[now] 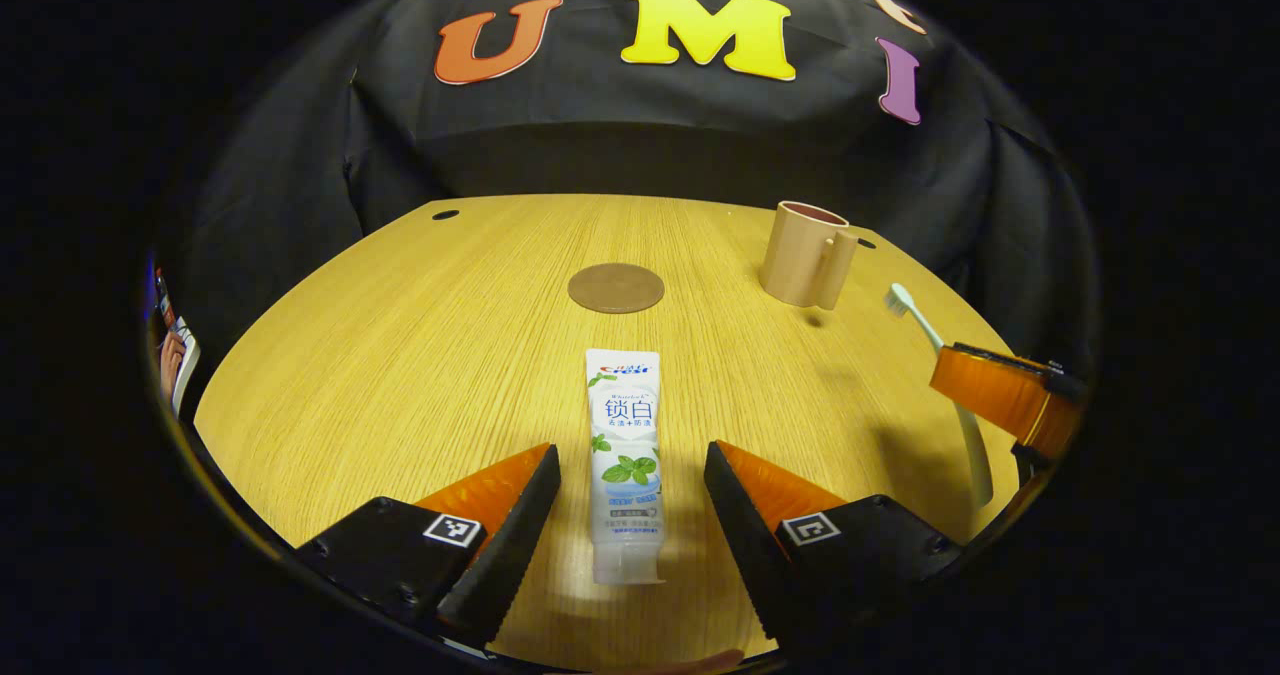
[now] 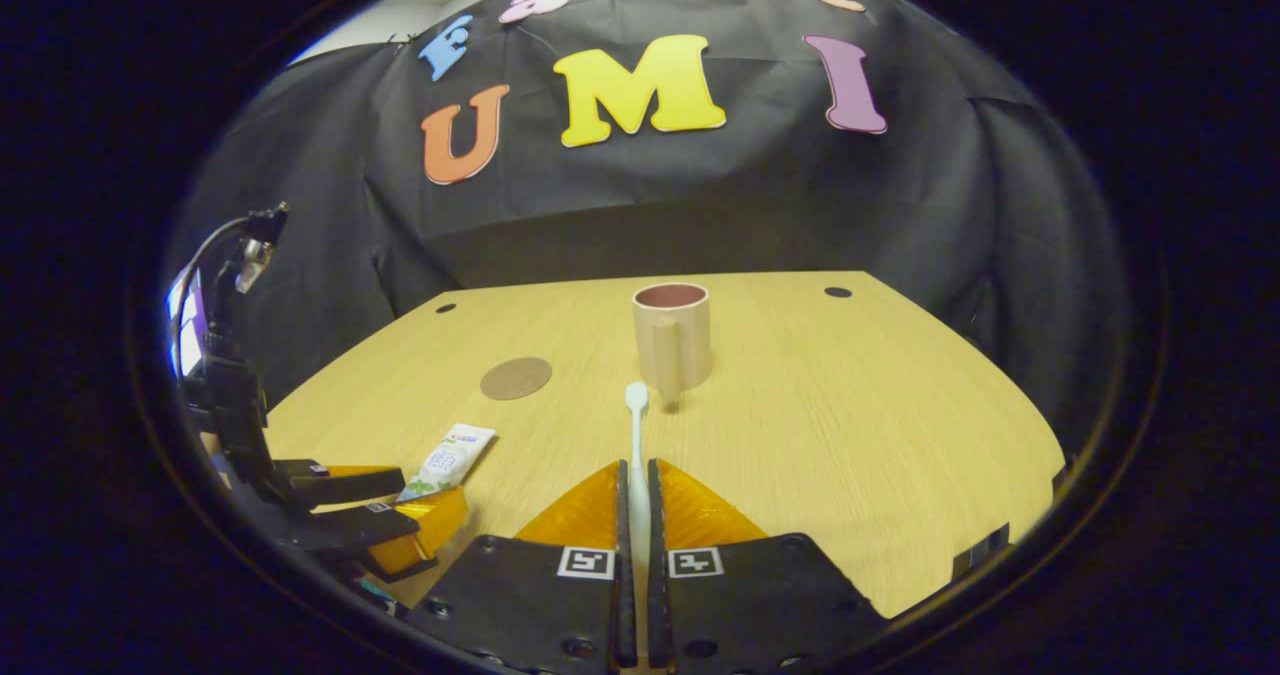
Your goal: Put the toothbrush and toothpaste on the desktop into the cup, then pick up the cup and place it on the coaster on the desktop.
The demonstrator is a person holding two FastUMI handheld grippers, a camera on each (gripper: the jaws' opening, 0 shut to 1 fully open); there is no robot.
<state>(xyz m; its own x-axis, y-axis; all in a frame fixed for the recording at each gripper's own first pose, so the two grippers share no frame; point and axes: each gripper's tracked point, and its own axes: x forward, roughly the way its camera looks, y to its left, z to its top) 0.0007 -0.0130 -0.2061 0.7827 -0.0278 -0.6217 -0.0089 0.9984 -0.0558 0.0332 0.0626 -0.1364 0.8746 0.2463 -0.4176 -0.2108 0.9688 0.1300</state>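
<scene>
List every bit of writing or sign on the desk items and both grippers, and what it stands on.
toothpaste: a brand label printed along the tube; left unquoted, its fine print too small to read.
left gripper, right gripper: square black-and-white code markers behind the fingers; no words.
cup, coaster, toothbrush: no writing visible.

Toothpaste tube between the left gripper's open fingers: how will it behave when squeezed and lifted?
The white, flat plastic toothpaste tube lies flat on the wooden desktop, so it probably won't roll. Its body looks soft and will likely dent under the left gripper. Its surface looks glossy, so it may slip; held mid-length, one end may droop.
</scene>
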